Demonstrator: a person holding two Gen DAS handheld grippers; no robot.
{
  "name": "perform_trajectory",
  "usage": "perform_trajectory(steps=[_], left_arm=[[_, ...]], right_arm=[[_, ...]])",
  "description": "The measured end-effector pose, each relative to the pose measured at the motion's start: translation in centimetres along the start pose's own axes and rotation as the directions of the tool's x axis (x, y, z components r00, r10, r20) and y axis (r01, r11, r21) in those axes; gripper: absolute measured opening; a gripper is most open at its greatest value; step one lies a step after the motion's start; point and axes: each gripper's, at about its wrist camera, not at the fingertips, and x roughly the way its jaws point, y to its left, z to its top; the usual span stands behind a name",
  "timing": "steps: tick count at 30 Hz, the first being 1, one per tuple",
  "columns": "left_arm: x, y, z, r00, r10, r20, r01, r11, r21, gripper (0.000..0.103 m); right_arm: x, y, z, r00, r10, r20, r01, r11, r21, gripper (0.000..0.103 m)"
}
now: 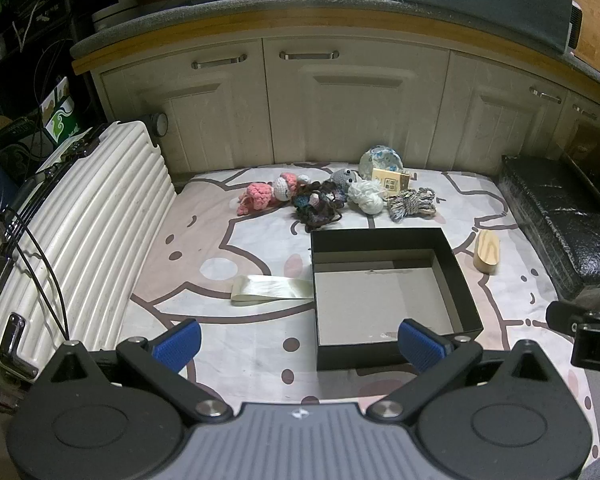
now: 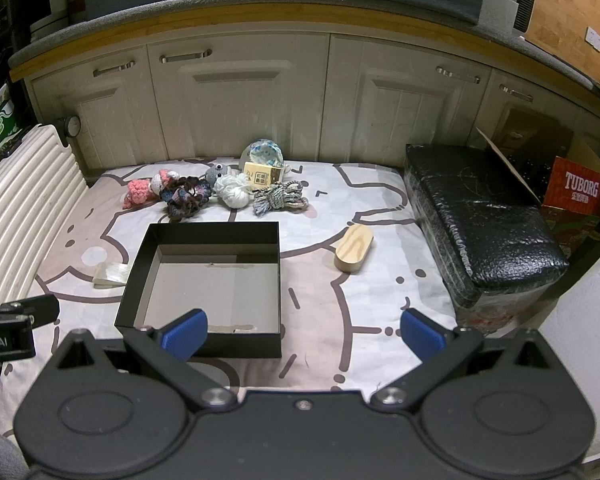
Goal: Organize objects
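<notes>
Nearest the lens, left tongs (image 1: 300, 342) spread wide, blue pads (image 1: 178, 342) holding nothing, hovering over the patterned sheet (image 1: 220, 364). Same with the right tongs (image 2: 302, 336): gaping, nothing between the blue pads (image 2: 422, 334). Just ahead, the open black box (image 1: 384, 346), grey cardboard floor, matte black walls, nothing inside; sitting flat on the sheet, roughly square, near wall facing the cameras, mouth up. In the right wrist view, same black box (image 2: 204, 342) partly behind the left pad. Touching the box's left wall, a flat cream ribbon strip (image 1: 270, 290), long axis running left to right. Off to the box's right and apart from it, a pale wooden oval block (image 1: 486, 254), lying flat, long axis angled away towards the far side. Farther back, a row of soft things: pink crochet doll (image 1: 268, 194) lying on its side, dark multicolour yarn tangle (image 1: 318, 206) touching it, white yarn ball (image 1: 366, 196), grey-blue rope bundle (image 1: 412, 204). Behind those, a grey crochet creature (image 1: 344, 178), a small tan carton (image 1: 390, 180) and a glass globe (image 1: 380, 160). Flanking it all, ribbed white suitcase (image 1: 80, 240) on the left, black wrapped block (image 2: 484, 220) on the right, red Tuborg box (image 2: 576, 192) beyond. At the far end, cream cabinet doors (image 1: 356, 108).
</notes>
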Motion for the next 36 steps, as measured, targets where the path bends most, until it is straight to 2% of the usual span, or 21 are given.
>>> perform_trajectory(steps=[36], left_arm=[[-0.21,-0.67,0.08,1.0,-0.001,0.0,0.001,1.0,-0.002,0.103]], right_arm=[[0.14,0.05,-0.09,1.0,0.0,-0.002,0.0,1.0,-0.001,0.103]])
